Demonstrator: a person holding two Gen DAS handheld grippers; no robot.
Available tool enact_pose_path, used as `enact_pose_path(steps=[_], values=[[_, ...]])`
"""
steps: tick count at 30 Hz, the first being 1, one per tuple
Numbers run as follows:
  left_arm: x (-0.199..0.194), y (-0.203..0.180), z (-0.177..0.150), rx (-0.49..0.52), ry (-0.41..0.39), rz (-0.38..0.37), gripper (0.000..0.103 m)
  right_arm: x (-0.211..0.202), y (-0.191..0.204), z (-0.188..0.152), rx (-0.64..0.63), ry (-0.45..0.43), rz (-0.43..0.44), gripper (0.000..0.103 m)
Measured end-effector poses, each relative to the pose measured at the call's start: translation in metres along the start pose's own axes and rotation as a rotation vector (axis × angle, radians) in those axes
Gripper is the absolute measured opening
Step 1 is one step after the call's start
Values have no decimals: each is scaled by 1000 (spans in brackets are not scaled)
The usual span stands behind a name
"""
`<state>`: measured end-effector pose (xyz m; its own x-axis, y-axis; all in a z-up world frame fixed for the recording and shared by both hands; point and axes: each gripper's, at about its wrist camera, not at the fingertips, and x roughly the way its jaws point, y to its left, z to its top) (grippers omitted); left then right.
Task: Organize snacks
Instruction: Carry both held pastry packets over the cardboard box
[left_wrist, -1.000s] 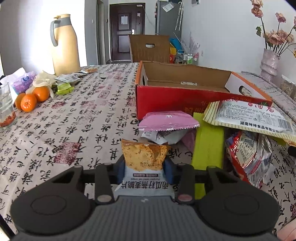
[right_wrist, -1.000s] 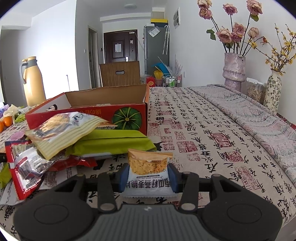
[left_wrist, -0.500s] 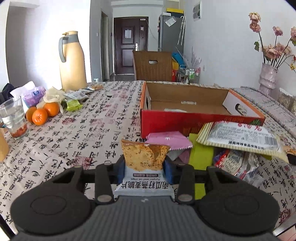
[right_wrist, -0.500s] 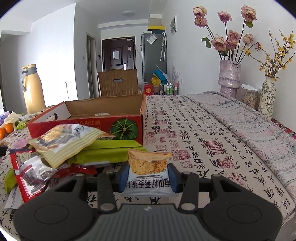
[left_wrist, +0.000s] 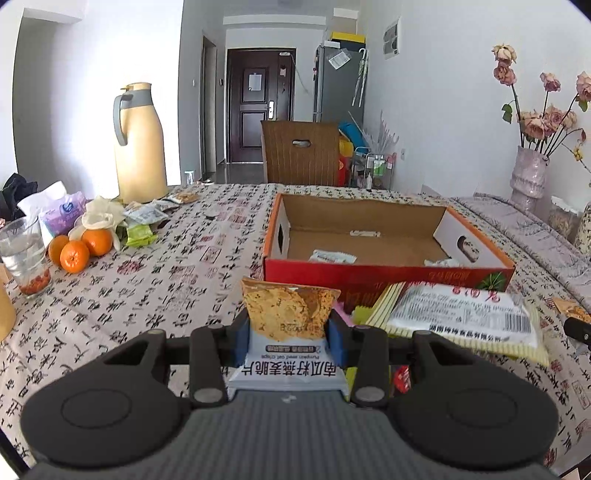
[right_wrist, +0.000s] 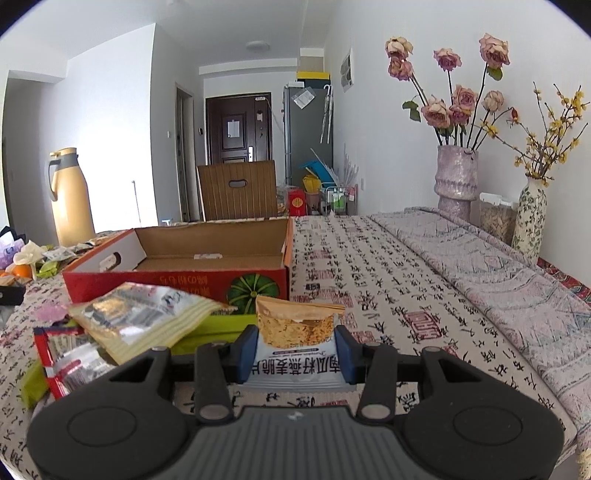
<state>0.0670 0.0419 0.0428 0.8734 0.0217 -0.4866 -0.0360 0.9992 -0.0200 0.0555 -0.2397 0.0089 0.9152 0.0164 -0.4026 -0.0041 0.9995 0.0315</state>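
Upside-down Chinese characters, 南瓜籽燕麦脆片, with small English that seems to read "Pumpkin seed oat crisps", are printed on the near crisp packet (left_wrist: 290, 332). The same characters are seen on the second crisp packet (right_wrist: 297, 345). Other print is too blurred to be read.

You see a red box (left_wrist: 384, 275) with a green pumpkin print, orange-and-white crisp packets (left_wrist: 290, 332), and a tablecloth (left_wrist: 177, 280) with black, possibly calligraphic, characters.
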Motion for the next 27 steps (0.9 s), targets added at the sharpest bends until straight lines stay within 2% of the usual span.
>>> enact_pose_path(steps=[13, 27], values=[[14, -18, 29, 36, -48, -15, 42, 9, 1, 25, 9, -53, 9, 43], [42, -29, 63, 31, -55, -30, 42, 36, 16, 62, -5, -107, 45, 43]])
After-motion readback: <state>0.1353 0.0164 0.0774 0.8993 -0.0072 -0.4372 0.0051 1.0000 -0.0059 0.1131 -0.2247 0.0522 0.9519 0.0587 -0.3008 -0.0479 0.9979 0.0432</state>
